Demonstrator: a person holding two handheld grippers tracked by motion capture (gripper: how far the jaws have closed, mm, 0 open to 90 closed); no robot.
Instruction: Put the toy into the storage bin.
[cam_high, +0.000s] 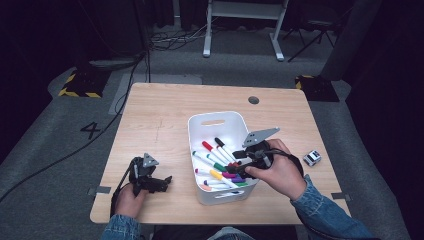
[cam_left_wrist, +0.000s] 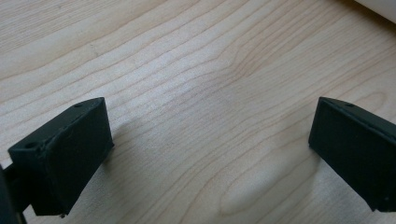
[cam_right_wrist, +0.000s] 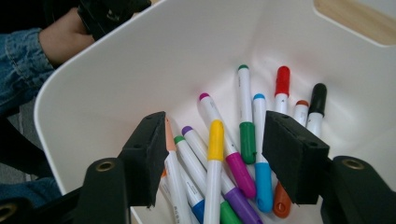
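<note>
White bin (cam_high: 201, 125) of markers (cam_right_wrist: 216, 140) — right hand-held gripper (cam_right_wrist: 212, 156) wide above them, empty; left hand-held gripper (cam_left_wrist: 210, 144) wide over table (cam_left_wrist: 187, 70).

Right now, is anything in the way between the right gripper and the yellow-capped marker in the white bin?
Nothing visible blocks it. The right gripper hangs open over the white bin, and the yellow-capped marker lies on top of the pile between the jaws, uncovered. Other markers crowd close on both sides, so a neighbour could get pinched too.
</note>
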